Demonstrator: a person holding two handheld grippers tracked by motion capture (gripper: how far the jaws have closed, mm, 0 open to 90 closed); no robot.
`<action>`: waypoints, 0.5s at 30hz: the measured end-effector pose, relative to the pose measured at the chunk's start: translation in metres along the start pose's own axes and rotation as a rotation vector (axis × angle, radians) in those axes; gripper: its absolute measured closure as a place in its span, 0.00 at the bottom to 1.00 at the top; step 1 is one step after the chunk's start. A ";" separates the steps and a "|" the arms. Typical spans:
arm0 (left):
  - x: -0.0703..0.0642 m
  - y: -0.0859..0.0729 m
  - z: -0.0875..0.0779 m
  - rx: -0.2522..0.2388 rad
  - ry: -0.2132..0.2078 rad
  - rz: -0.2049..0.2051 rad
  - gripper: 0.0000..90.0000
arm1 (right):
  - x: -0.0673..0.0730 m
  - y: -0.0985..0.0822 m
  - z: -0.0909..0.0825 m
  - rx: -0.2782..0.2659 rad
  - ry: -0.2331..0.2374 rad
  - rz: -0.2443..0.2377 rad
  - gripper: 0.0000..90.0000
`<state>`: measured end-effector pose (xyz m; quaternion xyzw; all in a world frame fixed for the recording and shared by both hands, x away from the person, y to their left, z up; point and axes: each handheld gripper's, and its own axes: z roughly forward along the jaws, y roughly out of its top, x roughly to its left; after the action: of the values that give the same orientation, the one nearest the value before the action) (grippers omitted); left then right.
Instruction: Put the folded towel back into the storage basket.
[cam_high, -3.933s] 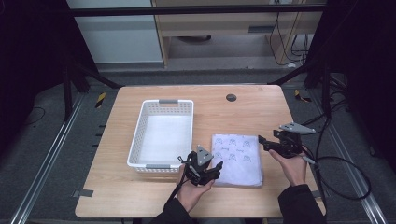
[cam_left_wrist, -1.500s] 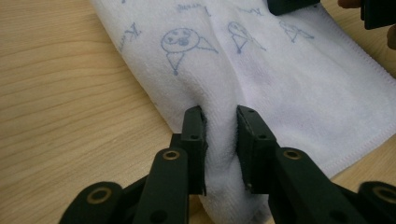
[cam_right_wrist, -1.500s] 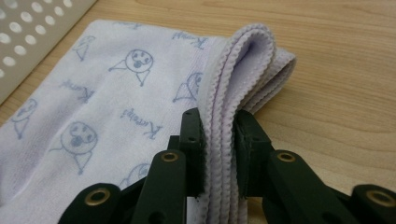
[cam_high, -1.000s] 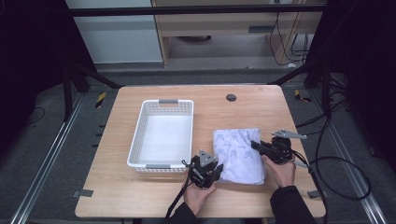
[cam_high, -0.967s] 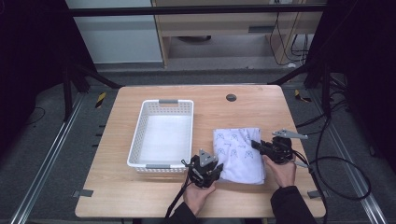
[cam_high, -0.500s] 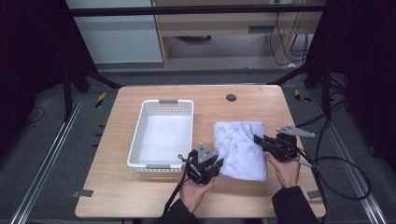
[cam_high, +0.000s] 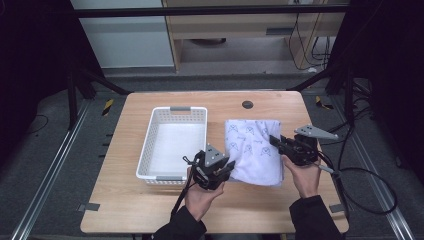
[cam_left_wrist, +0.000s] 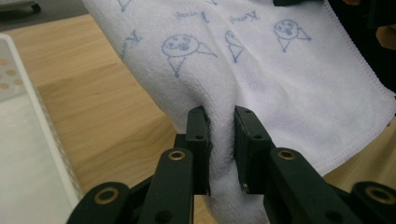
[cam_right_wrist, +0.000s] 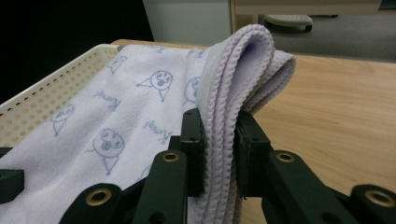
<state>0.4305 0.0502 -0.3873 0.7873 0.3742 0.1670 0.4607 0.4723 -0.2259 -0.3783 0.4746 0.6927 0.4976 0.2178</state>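
Now both the left gripper (cam_high: 226, 169) and right gripper (cam_high: 276, 142) clamp the towel (cam_high: 252, 150), lifted and shifted farther back.

I see my 2 forearms entering from the bottom edge of the high view. My left gripper (cam_high: 226, 167) sits low, just left of centre, its jaws clamped on a fold of the towel (cam_high: 252, 150). My right gripper (cam_high: 274, 140) sits right of centre, pointing left, jaws pinched on the towel's doubled edge.
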 end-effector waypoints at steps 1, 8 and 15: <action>0.001 0.002 -0.002 -0.004 0.002 -0.001 0.85 | 0.001 0.002 0.000 -0.004 0.000 -0.003 0.85; 0.008 0.013 -0.016 -0.033 0.016 0.000 0.85 | 0.013 0.021 0.000 -0.021 -0.005 -0.013 0.85; 0.017 0.019 -0.026 -0.053 0.029 -0.011 0.85 | 0.027 0.037 0.003 -0.018 -0.025 -0.043 0.84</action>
<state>0.4341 0.0732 -0.3592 0.7703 0.3804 0.1857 0.4769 0.4785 -0.1988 -0.3413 0.4639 0.6953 0.4930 0.2413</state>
